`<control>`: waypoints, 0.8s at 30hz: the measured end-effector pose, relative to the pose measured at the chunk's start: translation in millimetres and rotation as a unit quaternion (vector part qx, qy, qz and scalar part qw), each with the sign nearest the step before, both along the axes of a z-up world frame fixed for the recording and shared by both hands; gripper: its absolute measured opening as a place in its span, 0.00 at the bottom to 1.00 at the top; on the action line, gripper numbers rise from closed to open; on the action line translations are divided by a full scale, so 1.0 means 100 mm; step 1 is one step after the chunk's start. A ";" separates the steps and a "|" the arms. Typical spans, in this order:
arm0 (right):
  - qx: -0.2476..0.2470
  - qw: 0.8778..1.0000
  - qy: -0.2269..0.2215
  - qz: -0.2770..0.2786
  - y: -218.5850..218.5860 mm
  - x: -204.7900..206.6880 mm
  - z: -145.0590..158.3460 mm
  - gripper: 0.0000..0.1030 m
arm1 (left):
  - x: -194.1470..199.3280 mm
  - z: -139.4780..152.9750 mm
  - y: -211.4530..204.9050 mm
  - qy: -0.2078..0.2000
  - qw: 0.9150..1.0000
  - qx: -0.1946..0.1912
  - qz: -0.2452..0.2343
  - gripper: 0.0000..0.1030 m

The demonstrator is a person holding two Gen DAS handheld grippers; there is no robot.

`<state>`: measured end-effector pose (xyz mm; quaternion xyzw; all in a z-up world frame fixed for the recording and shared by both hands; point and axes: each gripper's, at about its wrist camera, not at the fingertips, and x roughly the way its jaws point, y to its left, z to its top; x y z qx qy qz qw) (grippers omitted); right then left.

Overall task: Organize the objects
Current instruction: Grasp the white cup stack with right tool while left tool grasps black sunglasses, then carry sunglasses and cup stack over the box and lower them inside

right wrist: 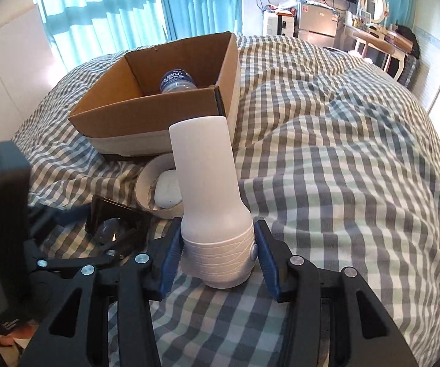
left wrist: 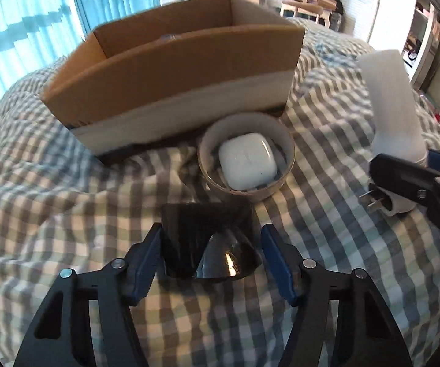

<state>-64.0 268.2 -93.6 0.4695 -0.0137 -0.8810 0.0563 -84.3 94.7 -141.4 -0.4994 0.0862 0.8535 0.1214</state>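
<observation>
Bottle (right wrist: 175, 82) in box (right wrist: 146, 113) seen only rightward; right fingers (right wrist: 217, 257) pinch lamp (right wrist: 210, 195), left (left wrist: 210, 263) spread

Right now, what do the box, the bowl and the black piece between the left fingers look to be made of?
Box: brown corrugated cardboard, matte, with a pale band along its base. Bowl: probably glazed ceramic, with a thick smooth rim. Black piece: glossy hard plastic or glass, going by its sharp reflections; which one cannot be told.

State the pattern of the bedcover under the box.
The bedcover is a grey, white and pale-green check, clearest in the right wrist view.
</observation>
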 end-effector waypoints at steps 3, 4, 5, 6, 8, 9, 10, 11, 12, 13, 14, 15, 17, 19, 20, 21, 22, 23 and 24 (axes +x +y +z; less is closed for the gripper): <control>-0.006 1.000 0.000 -0.001 0.00 0.00 -0.02 0.45 | -0.04 -0.06 0.02 0.000 1.000 0.000 0.006 0.64; -0.007 1.000 0.000 -0.002 0.00 0.00 -0.02 0.45 | -0.06 -0.06 0.03 0.001 1.000 0.003 0.006 0.64; -0.008 1.000 0.000 -0.003 0.00 0.00 -0.02 0.45 | -0.06 -0.07 0.04 0.000 1.000 0.003 0.005 0.63; -0.009 1.000 -0.001 -0.003 0.00 0.00 -0.03 0.45 | -0.06 -0.08 0.04 0.000 1.000 0.001 0.004 0.63; -0.013 1.000 0.000 -0.004 0.00 0.01 -0.02 0.45 | -0.05 -0.06 0.04 -0.002 1.000 0.003 0.008 0.60; -0.013 1.000 0.000 -0.004 0.01 0.01 -0.02 0.45 | -0.05 -0.04 0.02 -0.003 1.000 0.009 0.010 0.59; -0.013 1.000 0.001 -0.004 0.01 0.01 -0.02 0.45 | -0.04 0.00 -0.01 -0.006 1.000 0.017 0.016 0.57; -0.014 1.000 0.002 -0.005 0.01 0.01 -0.02 0.45 | -0.03 0.03 -0.03 -0.008 1.000 0.019 0.021 0.57; -0.015 1.000 0.002 -0.005 0.01 0.02 -0.02 0.45 | -0.01 0.07 -0.05 -0.009 0.999 0.021 0.024 0.56; -0.015 1.000 0.003 -0.005 0.01 0.02 -0.01 0.45 | 0.01 0.11 -0.08 -0.006 0.999 0.023 0.026 0.55; -0.015 1.000 0.005 -0.006 0.01 0.02 0.00 0.45 | 0.03 0.14 -0.09 -0.003 0.999 0.026 0.027 0.55; -0.015 1.000 0.005 -0.006 0.02 0.03 0.01 0.45 | 0.04 0.17 -0.11 -0.001 0.999 0.029 0.027 0.54; -0.014 1.000 0.008 -0.005 0.02 0.04 0.04 0.45 | 0.07 0.23 -0.13 -0.001 0.999 0.030 0.031 0.53; -0.013 1.000 0.010 -0.005 0.03 0.05 0.06 0.45 | 0.09 0.31 -0.14 0.007 0.999 0.032 0.030 0.52; -0.012 1.000 0.013 -0.005 0.03 0.06 0.09 0.45 | 0.09 0.35 -0.14 0.012 0.999 0.032 0.030 0.52; -0.011 1.000 0.015 -0.004 0.03 0.07 0.10 0.45 | 0.10 0.40 -0.13 0.018 0.999 0.031 0.030 0.52; -0.010 1.000 0.016 -0.003 0.02 0.07 0.12 0.45 | 0.10 0.46 -0.13 0.025 0.999 0.033 0.030 0.52; -0.007 1.000 0.019 -0.002 0.01 0.07 0.14 0.45 | 0.12 0.52 -0.12 0.029 0.998 0.036 0.030 0.52; -0.005 1.000 0.020 0.000 0.01 0.08 0.16 0.45 | 0.10 0.58 -0.13 0.033 0.998 0.040 0.029 0.52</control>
